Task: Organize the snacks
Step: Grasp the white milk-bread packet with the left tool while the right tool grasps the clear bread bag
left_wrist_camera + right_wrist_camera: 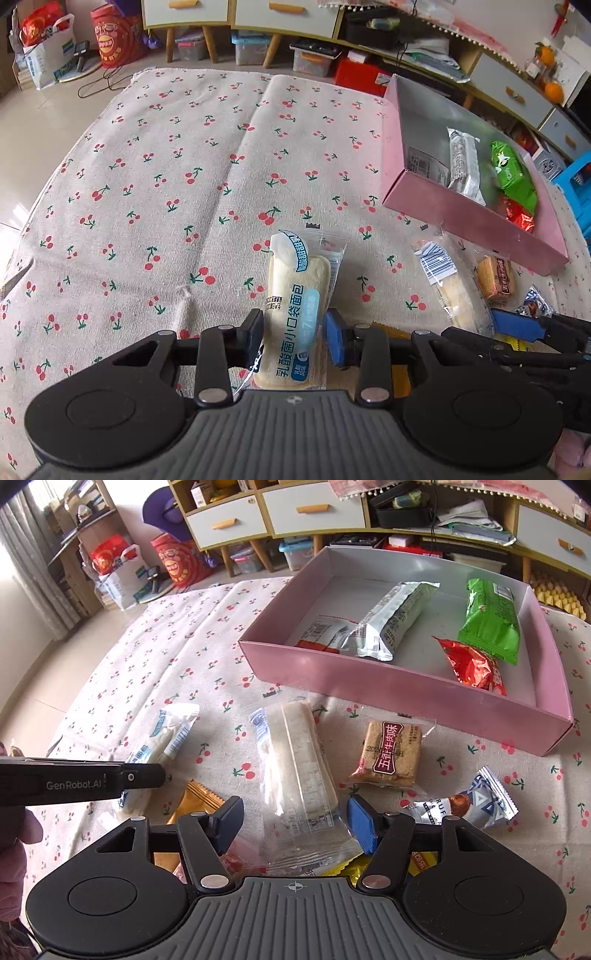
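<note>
Left tongs (pixel 293 338) gripped a bread packet (pixel 295 314) lengthwise, pointing away; right tongs (pixel 293 821) stood apart astride a clear-wrapped cake (pixel 299 775).

hidden: near end of bread packet (pixel 295 314) under gripper body | yellow wrappers (pixel 340 871) mostly covered | box label (pixel 424 164) print too small to read

box (pixel 406 686): 1 | packets in box (pixel 388 624): 4 | claws (pixel 295 825): 2
</note>
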Demonstrator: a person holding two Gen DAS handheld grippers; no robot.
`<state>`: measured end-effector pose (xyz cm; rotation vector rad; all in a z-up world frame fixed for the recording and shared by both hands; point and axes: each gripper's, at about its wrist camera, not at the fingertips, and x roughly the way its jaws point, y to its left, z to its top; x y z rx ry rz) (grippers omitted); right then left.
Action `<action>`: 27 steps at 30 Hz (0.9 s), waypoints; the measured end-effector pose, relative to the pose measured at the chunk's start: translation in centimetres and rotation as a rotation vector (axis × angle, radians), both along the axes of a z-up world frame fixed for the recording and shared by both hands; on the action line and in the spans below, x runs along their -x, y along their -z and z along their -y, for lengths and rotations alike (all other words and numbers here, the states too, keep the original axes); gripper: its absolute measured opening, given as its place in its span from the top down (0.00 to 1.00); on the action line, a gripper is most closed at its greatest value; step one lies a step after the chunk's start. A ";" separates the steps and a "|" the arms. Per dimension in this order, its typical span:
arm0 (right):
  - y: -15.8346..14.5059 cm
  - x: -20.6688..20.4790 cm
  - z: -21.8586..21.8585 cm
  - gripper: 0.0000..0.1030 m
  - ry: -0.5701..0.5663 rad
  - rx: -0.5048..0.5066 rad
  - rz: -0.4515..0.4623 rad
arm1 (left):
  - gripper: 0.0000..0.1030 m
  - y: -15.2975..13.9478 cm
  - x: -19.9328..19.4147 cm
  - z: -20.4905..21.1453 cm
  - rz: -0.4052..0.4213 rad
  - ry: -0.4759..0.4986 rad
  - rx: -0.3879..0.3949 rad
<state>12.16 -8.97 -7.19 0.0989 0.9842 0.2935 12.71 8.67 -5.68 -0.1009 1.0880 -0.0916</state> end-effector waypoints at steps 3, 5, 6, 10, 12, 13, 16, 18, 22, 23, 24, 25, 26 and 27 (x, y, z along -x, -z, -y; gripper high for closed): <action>0.2 -0.2 -0.3 0.39 0.003 0.012 0.013 | 0.64 0.1 0.0 0.2 0.001 -0.005 -0.008; 0.4 -0.3 -0.3 0.39 0.010 0.009 0.024 | 0.62 0.2 -0.1 0.4 -0.003 -0.001 -0.016; 0.5 -0.4 -0.3 0.39 0.014 0.005 0.034 | 0.61 0.2 -0.1 0.4 -0.007 0.001 -0.019; 0.6 -0.4 -0.8 0.40 0.014 0.019 0.059 | 0.61 0.3 -0.2 0.5 -0.009 0.003 -0.023; 0.6 -0.3 -1.4 0.54 0.001 0.066 0.075 | 0.61 0.3 -0.2 0.5 -0.009 0.003 -0.024; 0.6 -0.3 -1.6 0.57 -0.009 0.088 0.078 | 0.61 0.3 -0.2 0.5 -0.009 0.004 -0.024; 0.4 -0.4 -2.0 0.63 -0.029 0.104 0.065 | 0.67 0.2 -0.2 0.4 -0.013 0.002 -0.013; 0.4 -0.4 -2.0 0.63 -0.029 0.105 0.055 | 0.69 0.1 -0.1 0.3 -0.013 -0.002 -0.002; -0.1 -0.6 -1.5 0.64 -0.007 0.057 0.027 | 0.71 0.0 -0.1 0.0 -0.019 -0.007 0.023; -0.3 -0.6 -1.3 0.64 -0.002 0.040 0.025 | 0.71 -0.1 -0.1 -0.1 -0.019 -0.006 0.029; -0.5 -0.7 -1.1 0.64 0.003 0.020 0.024 | 0.72 -0.2 -0.1 -0.1 -0.017 -0.005 0.036; -0.7 -0.7 -0.9 0.64 0.010 0.004 0.024 | 0.72 -0.3 -0.1 -0.2 -0.016 -0.004 0.044; -0.9 -0.8 -0.7 0.64 0.020 -0.013 0.023 | 0.72 -0.4 -0.1 -0.2 -0.014 -0.004 0.052; -1.1 -0.9 -0.4 0.64 0.029 -0.030 0.020 | 0.72 -0.6 -0.1 -0.3 -0.012 -0.003 0.058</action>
